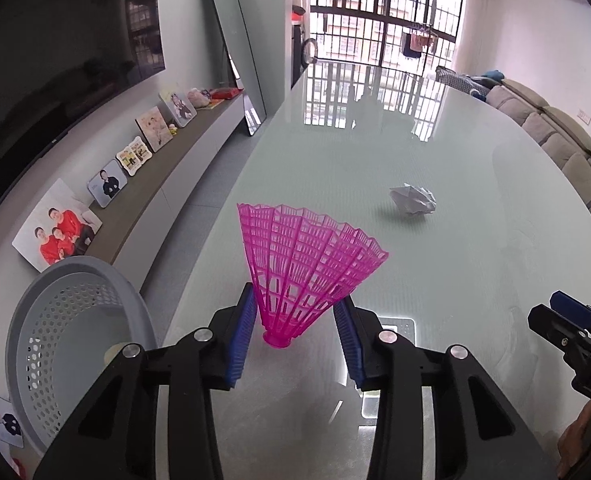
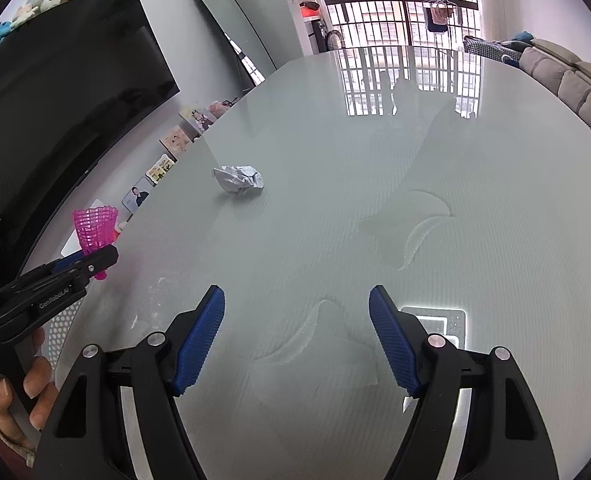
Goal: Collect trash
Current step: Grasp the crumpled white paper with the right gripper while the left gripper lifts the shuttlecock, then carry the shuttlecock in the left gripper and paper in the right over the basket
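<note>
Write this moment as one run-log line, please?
left gripper: shut on pink shuttlecock | right gripper: open, nothing held | crumpled paper: on glass table | grey basket: left

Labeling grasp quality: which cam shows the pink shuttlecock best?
Left wrist: the pink shuttlecock fills mid-frame, pinched between the left claw pads, cork toward the camera. Right wrist shows it small at the left edge, lower part hidden by that claw.

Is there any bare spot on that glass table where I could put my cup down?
Plenty. The glass table is bare from the crumpled paper ball across to the sofa side and toward the window. It is busier at the left edge, where the left gripper holds a pink shuttlecock beside the grey basket.
</note>
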Motion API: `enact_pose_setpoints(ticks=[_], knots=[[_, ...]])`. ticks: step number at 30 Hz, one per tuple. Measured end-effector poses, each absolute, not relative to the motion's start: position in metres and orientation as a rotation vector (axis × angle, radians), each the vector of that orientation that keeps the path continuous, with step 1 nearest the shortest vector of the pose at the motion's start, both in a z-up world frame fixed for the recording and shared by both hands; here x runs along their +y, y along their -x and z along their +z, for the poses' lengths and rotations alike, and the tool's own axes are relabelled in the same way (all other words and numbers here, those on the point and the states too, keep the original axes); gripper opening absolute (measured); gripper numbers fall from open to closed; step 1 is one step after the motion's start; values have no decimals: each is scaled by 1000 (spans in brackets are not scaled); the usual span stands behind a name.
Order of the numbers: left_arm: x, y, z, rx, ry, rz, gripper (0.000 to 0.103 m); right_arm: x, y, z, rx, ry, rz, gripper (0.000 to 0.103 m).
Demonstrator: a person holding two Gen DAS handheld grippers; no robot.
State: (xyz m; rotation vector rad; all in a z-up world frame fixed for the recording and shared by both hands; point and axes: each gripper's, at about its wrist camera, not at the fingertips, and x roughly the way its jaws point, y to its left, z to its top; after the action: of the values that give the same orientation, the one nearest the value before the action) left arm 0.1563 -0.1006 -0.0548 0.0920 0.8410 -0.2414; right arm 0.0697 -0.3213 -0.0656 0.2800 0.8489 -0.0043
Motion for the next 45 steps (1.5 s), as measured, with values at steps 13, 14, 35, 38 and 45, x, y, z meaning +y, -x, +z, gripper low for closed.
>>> enact_pose_setpoints(ticks=[13,14,35,38,45], knots=[[-48,-140,-43,799,-35,-191,39,-278,-155,-58,869,-168,63,72],[-45,-139,-43,797,-33,-185,39,-275,-165,-60,874,-157,63,72],[-11,-141,-52,819,19,-135,39,-245,-248,-91,943,-8,-14,40],[-10,-138,-52,822,25,-132,39,-243,-245,-91,938,8,-6,37],[-2,-132,-46,829,42,-118,39,-237,-226,-85,922,-14,16,36]])
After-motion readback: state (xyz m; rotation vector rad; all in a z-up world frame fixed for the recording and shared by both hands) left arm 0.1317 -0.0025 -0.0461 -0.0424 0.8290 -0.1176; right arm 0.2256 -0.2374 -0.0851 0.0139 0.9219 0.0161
